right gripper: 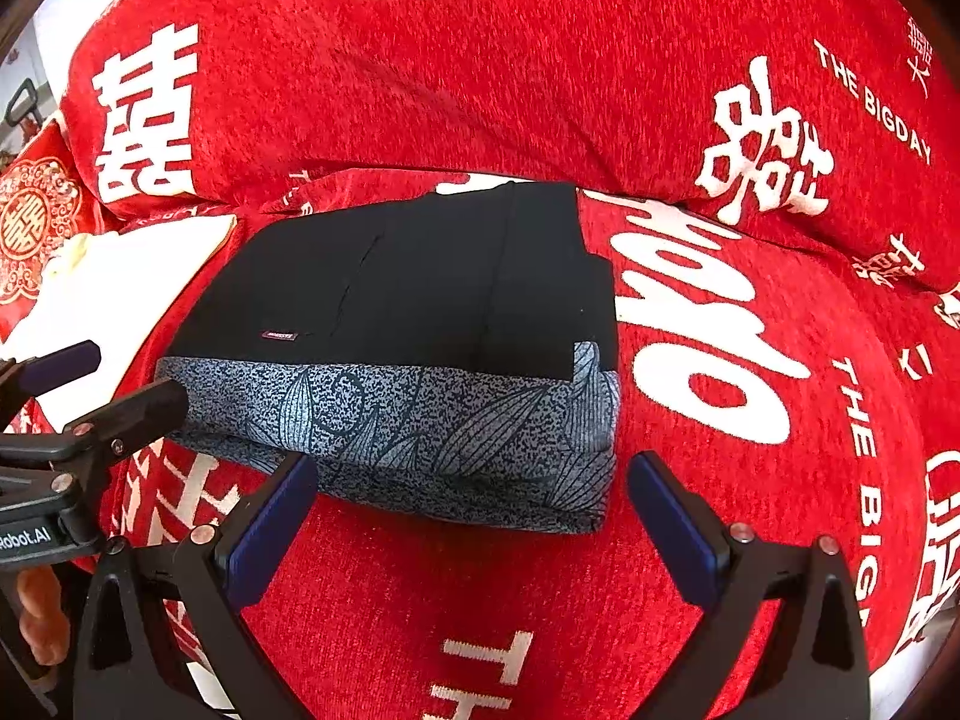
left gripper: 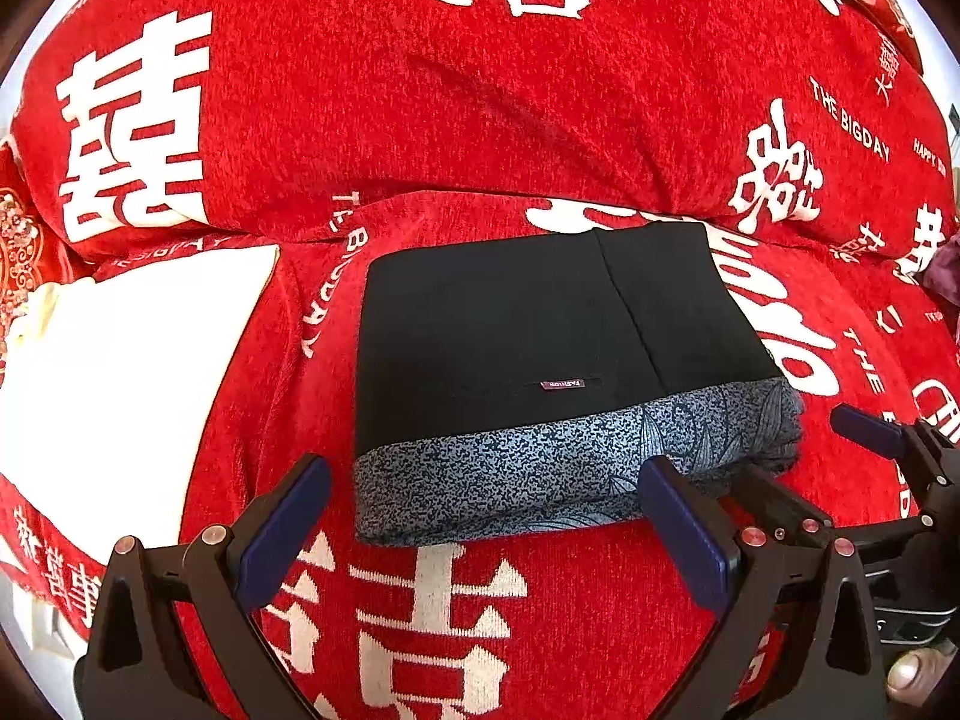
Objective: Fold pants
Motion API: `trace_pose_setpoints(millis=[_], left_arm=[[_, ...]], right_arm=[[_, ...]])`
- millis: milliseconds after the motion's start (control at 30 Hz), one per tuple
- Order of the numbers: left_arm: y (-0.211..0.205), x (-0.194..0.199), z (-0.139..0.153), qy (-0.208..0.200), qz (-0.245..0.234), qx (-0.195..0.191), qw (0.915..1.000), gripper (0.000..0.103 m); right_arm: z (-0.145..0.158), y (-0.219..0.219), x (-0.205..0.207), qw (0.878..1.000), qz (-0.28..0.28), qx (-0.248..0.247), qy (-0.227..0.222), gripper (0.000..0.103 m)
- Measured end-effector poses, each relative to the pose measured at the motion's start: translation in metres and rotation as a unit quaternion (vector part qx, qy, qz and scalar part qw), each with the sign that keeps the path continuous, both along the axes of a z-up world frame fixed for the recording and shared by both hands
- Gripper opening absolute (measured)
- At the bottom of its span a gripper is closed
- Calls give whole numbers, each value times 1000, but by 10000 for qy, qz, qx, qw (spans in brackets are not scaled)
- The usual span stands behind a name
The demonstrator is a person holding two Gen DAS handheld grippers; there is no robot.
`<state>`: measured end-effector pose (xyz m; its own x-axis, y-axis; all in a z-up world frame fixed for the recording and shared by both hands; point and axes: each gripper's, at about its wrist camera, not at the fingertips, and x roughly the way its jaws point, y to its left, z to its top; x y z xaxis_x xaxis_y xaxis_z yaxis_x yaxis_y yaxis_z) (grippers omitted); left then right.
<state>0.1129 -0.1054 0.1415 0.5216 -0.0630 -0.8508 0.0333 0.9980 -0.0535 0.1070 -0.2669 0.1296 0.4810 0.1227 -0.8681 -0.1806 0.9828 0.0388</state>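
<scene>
The black pants (left gripper: pixel 510 330) lie folded into a compact rectangle on the red sofa seat, with a grey-blue leaf-patterned waistband (left gripper: pixel 540 474) along the near edge and a small label on top. They also show in the right wrist view (right gripper: pixel 420 288). My left gripper (left gripper: pixel 480 516) is open and empty, just in front of the waistband. My right gripper (right gripper: pixel 474 510) is open and empty, just in front of the waistband's right part. The right gripper also shows at the right edge of the left wrist view (left gripper: pixel 888 450); the left gripper shows at the left edge of the right wrist view (right gripper: pixel 90 384).
A red sofa cover with white characters (left gripper: pixel 420 600) covers the seat and the back cushions (left gripper: pixel 420 90). A white cloth or cushion (left gripper: pixel 120 372) lies to the left of the pants. A red patterned pillow (right gripper: pixel 30 222) sits at the far left.
</scene>
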Motion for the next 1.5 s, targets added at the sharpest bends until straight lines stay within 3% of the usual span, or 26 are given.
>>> trace_pose_setpoints(millis=[1500], left_arm=[[9, 8, -14, 365, 75, -356, 9987, 102]], right_arm=[[-10, 19, 20, 9980, 111, -541, 294, 103]])
